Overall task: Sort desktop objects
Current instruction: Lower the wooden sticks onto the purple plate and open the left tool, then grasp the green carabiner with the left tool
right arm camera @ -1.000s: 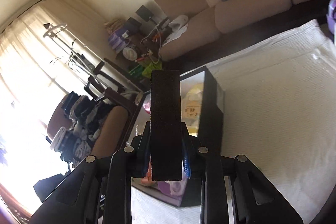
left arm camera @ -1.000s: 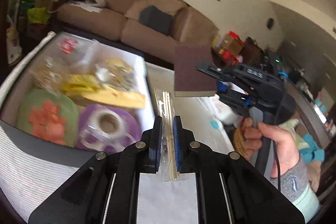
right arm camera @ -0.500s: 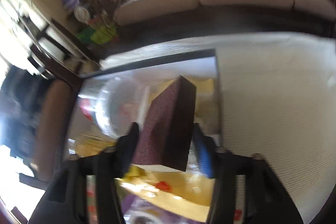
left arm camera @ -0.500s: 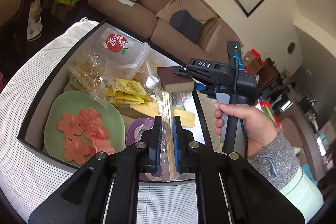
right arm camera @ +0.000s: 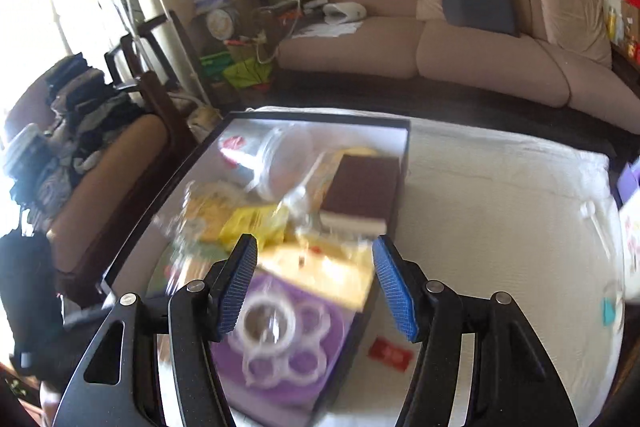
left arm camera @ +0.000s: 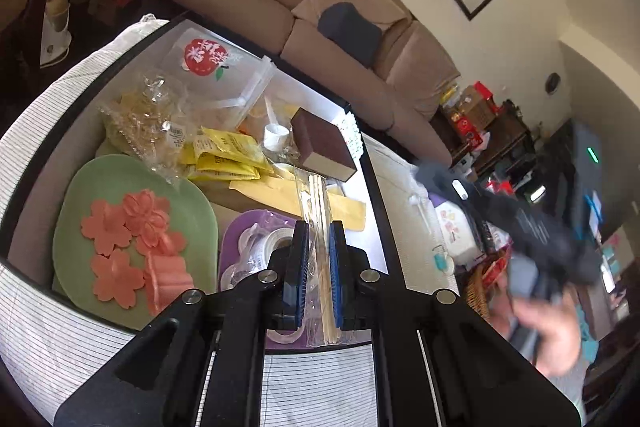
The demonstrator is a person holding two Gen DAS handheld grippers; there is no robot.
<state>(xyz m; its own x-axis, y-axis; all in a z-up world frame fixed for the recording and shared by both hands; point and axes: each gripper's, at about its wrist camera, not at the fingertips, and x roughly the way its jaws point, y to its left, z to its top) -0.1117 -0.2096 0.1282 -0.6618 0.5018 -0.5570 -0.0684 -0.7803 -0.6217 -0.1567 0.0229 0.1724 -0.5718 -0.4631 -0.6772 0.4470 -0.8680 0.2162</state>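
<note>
The packet of wooden sticks [left arm camera: 318, 227] in its clear sleeve sits pinched between the pads of my left gripper [left arm camera: 318, 267], standing up out of the jaws over the near end of the black box [left arm camera: 374, 167], above the purple tray [left arm camera: 236, 231]. I judge it very light and thin: the sticks are stiff along their length, but the plastic around them is slick and crinkly, so it could slide or twist if I loosen. I grip it low on its length, across the flat of the bundle, which looks the right place to hold it.

My right gripper [right arm camera: 316, 285] has just been opening and stands wide with nothing between its pads. The brown sponge block [left arm camera: 324, 147] lies free in the box by its far right corner, leaning on the clutter. It looks soft, light and grippy across its narrow sides.

Around it lie yellow sachets [left arm camera: 228, 157] and, at the near left, a green plate [left arm camera: 136, 235].
</note>
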